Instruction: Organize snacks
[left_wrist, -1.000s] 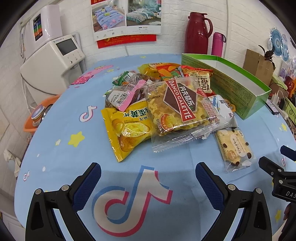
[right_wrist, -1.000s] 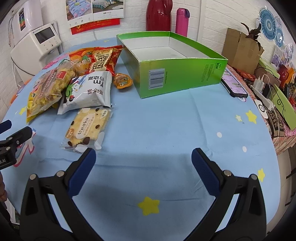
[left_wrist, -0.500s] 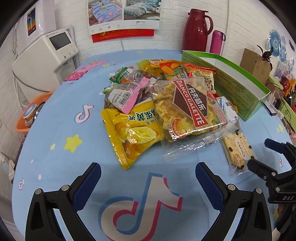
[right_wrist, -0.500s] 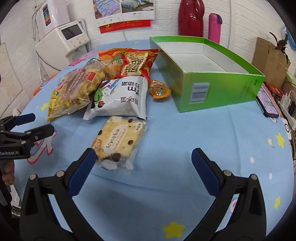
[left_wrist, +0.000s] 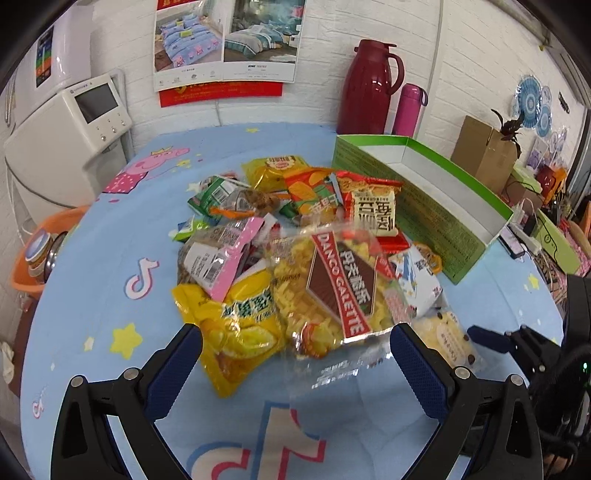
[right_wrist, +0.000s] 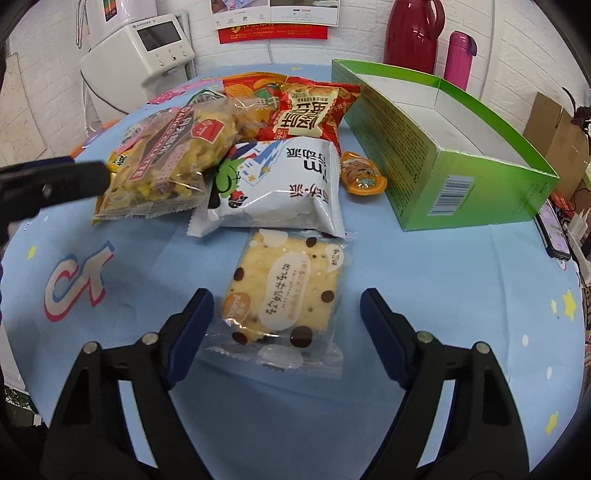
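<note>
A heap of snack packets lies on the blue tablecloth beside an empty green box (left_wrist: 436, 192) (right_wrist: 454, 155). My left gripper (left_wrist: 295, 354) is open, its fingers straddling the near ends of the clear Danco Galette bag (left_wrist: 332, 288) and the yellow bag (left_wrist: 240, 332). My right gripper (right_wrist: 286, 317) is open too, with the near end of the chocolate-chip cracker packet (right_wrist: 288, 295) between its fingers. Behind that packet lie a white packet (right_wrist: 280, 188), a red packet (right_wrist: 310, 110) and a small orange jelly cup (right_wrist: 362, 177). Each gripper shows at the edge of the other's view.
A red thermos (left_wrist: 373, 88) and pink bottle (left_wrist: 408, 110) stand behind the box by the wall. A white appliance (left_wrist: 66, 140) is at the far left, an orange basin (left_wrist: 40, 254) below the table's left edge. Cardboard box (left_wrist: 484, 151) and phone (right_wrist: 554, 232) lie right.
Both grippers have moved forward toward the snacks. The left now straddles the Galette and yellow bags. The right swung left and came up to the cracker packet; its fingers stand a little closer together.
</note>
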